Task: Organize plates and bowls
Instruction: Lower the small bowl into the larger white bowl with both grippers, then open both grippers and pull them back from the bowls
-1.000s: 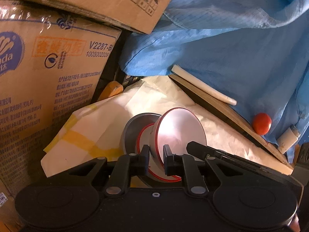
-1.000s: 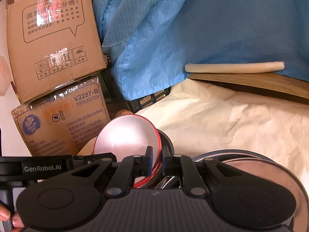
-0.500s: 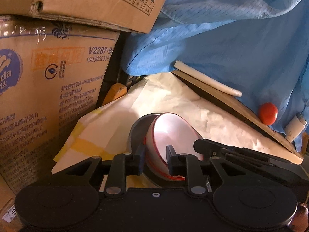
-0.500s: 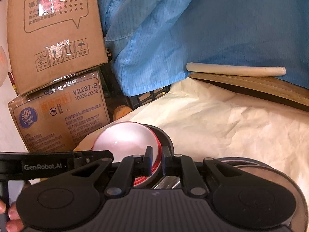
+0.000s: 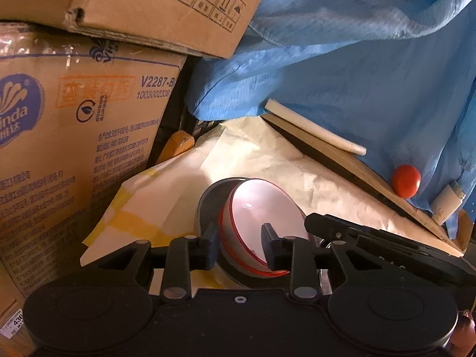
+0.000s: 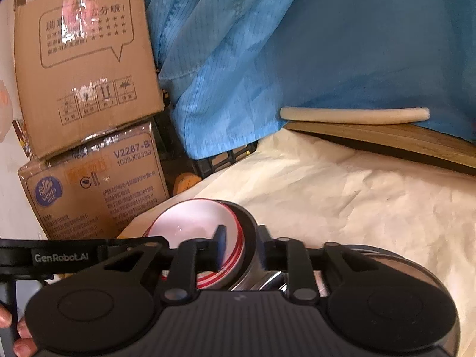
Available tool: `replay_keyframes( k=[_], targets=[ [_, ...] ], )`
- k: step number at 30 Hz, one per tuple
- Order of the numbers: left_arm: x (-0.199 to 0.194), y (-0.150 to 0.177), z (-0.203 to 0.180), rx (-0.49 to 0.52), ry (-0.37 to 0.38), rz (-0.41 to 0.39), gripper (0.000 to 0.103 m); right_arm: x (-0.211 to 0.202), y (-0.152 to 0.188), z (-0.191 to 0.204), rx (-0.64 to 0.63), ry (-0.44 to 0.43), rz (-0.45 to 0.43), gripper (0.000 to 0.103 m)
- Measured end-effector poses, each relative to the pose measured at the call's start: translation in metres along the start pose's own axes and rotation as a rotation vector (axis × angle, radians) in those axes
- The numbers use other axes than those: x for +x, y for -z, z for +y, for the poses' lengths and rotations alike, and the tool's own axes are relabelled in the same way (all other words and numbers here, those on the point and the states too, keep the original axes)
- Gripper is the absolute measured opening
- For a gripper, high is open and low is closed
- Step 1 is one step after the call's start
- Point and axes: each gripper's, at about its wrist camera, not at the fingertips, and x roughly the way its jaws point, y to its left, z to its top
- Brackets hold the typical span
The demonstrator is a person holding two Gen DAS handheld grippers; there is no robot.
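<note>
The cream-papered surface (image 6: 342, 196) carries a grey metal bowl (image 5: 208, 205); the red-rimmed white bowl (image 5: 261, 217) sits tilted inside it. My left claw (image 5: 239, 245) and right claw (image 6: 242, 248) straddle the rims, both opening, pads clear.

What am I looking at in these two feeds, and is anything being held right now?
Each feed comes from a camera mounted on a handheld two-finger gripper, looking along its fingers; a person carries one in each hand. The left gripper and right gripper both straddle the rim of a red-rimmed bowl, which sits tilted inside a grey metal bowl on cream paper. Both sets of jaws are opening, so the bowl looks released. Behind are cardboard boxes, a blue cloth and a red ball.
</note>
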Motion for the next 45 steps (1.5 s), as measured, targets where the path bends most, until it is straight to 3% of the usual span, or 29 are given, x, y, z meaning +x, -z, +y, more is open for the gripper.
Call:
replay_keyframes(
  k=[2,4,7,8,10,15,19,25,29,34,36,45],
  targets=[
    [-0.004,0.000,0.000,-0.005,0.003,-0.012,0.041,-0.004,-0.001,-0.002,0.005,-0.001,-0.009,0.037],
    [-0.008,0.000,-0.002,-0.005,0.006,-0.021,0.047,-0.008,-0.002,-0.006,0.015,-0.004,-0.020,0.053],
    [-0.017,0.002,-0.002,-0.019,-0.020,-0.046,0.077,-0.014,-0.004,-0.012,0.037,-0.019,-0.032,0.078],
    [-0.020,0.002,-0.001,-0.028,-0.028,-0.056,0.082,-0.016,-0.005,-0.014,0.043,-0.024,-0.034,0.082],
    [-0.025,0.003,0.002,-0.037,-0.041,-0.057,0.082,-0.020,-0.008,-0.019,0.052,-0.035,-0.038,0.090],
    [-0.028,0.006,0.009,-0.076,-0.074,-0.030,0.095,-0.022,-0.020,-0.038,0.095,-0.074,-0.013,0.103],
    [-0.028,0.008,0.016,-0.120,-0.102,-0.003,0.100,-0.013,-0.037,-0.051,0.075,-0.076,0.046,0.103],
    [-0.029,0.008,0.029,-0.243,-0.140,0.051,0.101,0.020,-0.080,-0.068,-0.049,0.044,0.224,0.103],
    [-0.025,0.005,0.039,-0.336,-0.185,0.095,0.101,0.036,-0.094,-0.066,-0.140,0.031,0.259,0.103],
    [-0.013,0.002,0.038,-0.377,-0.250,0.154,0.101,0.047,-0.089,-0.075,-0.108,-0.086,0.261,0.103],
    [-0.009,0.002,0.036,-0.382,-0.262,0.179,0.101,0.056,-0.089,-0.077,-0.109,-0.076,0.330,0.103],
    [0.002,-0.007,0.026,-0.375,-0.337,0.200,0.101,0.058,-0.079,-0.073,-0.204,-0.058,0.383,0.103]
  ],
)
